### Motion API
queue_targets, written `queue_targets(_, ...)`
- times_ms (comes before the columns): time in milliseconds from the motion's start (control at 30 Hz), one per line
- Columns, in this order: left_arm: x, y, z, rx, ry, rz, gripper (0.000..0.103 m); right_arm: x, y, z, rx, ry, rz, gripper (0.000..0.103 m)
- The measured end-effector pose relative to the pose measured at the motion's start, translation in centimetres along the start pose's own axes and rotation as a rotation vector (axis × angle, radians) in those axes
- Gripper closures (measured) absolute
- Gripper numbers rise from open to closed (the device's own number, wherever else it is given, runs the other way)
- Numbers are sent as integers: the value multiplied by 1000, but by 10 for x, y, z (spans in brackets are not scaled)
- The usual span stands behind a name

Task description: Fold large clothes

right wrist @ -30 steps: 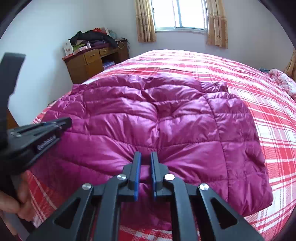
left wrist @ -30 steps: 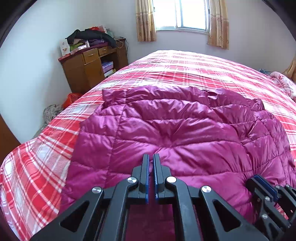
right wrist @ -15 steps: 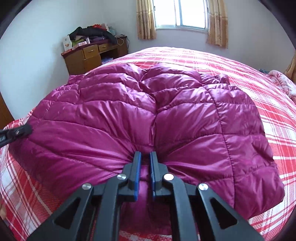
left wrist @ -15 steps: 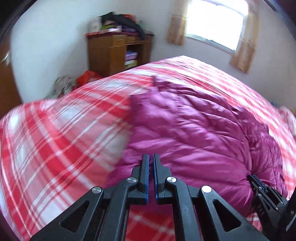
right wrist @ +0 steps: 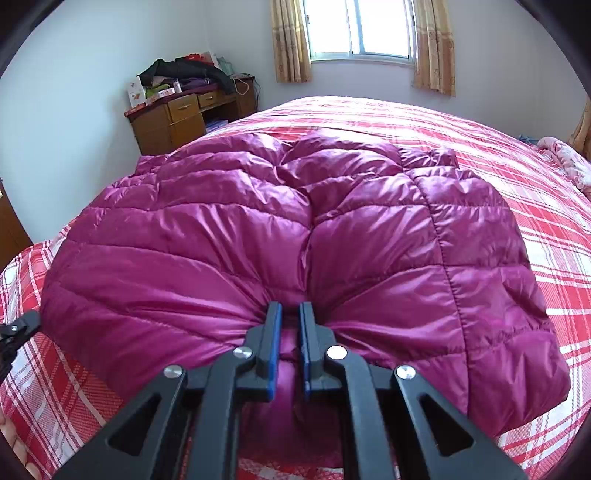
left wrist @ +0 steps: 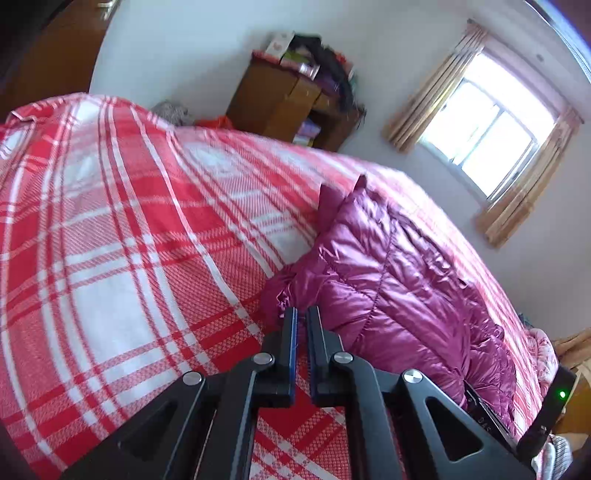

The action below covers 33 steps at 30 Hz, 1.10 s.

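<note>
While right claw (right wrist: 290, 314) pinches magenta down jacket (right wrist: 332, 236) hem, left claw (left wrist: 302, 319) nearly closed, empty (no legible labels).

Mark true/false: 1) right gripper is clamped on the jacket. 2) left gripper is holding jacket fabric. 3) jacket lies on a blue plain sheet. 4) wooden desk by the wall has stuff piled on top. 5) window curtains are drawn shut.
1) True. The right gripper is shut on the magenta puffer jacket; fabric bunches between its fingers.
2) False. The left gripper is shut with nothing between its fingers; the jacket's edge lies just beyond the tips.
3) False. It lies on a red and white plaid bedspread.
4) True. The wooden desk has clothes and boxes on top.
5) False. The curtains hang at the sides of a bright window.
</note>
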State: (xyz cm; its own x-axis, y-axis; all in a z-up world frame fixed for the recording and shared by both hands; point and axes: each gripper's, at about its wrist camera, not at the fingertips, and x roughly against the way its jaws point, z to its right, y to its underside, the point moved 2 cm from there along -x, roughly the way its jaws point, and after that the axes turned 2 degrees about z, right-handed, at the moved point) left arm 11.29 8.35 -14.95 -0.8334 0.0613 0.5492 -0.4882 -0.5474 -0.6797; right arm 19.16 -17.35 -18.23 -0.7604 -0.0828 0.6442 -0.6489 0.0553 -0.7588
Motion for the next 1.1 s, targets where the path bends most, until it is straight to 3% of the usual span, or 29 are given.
queue_targets(33, 3, 3, 2, -27, 20, 18, 80, 0, 0, 0, 0, 0, 0, 93)
queue_targets(67, 1, 6, 2, -35, 45, 12, 48, 0, 0, 1, 0, -1, -1, 93)
queue_targets(100, -2, 7, -1, -19, 64, -2, 26, 0, 0, 1, 0, -1, 0, 93)
queue_targets(133, -6, 8, -6, 24, 83, -20, 23, 0, 0, 1, -1, -2, 0, 93)
queue_targets(233, -24, 11, -23, 220, 155, -96, 23, 1, 0, 1, -3, -5, 1, 93)
queue_targets(367, -31, 1, -7, 169, 138, -94, 23, 1, 0, 1, -2, -4, 1, 93)
queue_targets(433, -43, 1, 1, 207, 170, -137, 23, 0, 0, -1, 13, 13, 1, 93)
queue_targets(500, -50, -2, 10, 252, 183, -95, 21, 1, 0, -6, 39, 41, 3, 93)
queue_targets(600, -67, -13, 15, 319, 224, -129, 21, 9, -5, -8, 40, 45, 13, 93)
queue_targets(700, -73, -20, 11, 397, 251, -108, 21, 30, -27, -14, 36, 30, 97, 93)
queue_targets(767, -73, -20, 16, 366, 236, -86, 21, 36, -53, -22, 29, 19, 151, 93)
queue_targets(867, -75, -15, 33, 257, 227, -79, 21, 5, -81, -30, -55, -35, 109, 93)
queue_targets(1000, -80, -17, 38, 221, 276, -51, 21, -62, -65, -35, -151, -80, -55, 95)
queue_targets(1100, -93, -24, 49, 176, 300, -39, 21, -70, -57, -34, -168, -86, -57, 97)
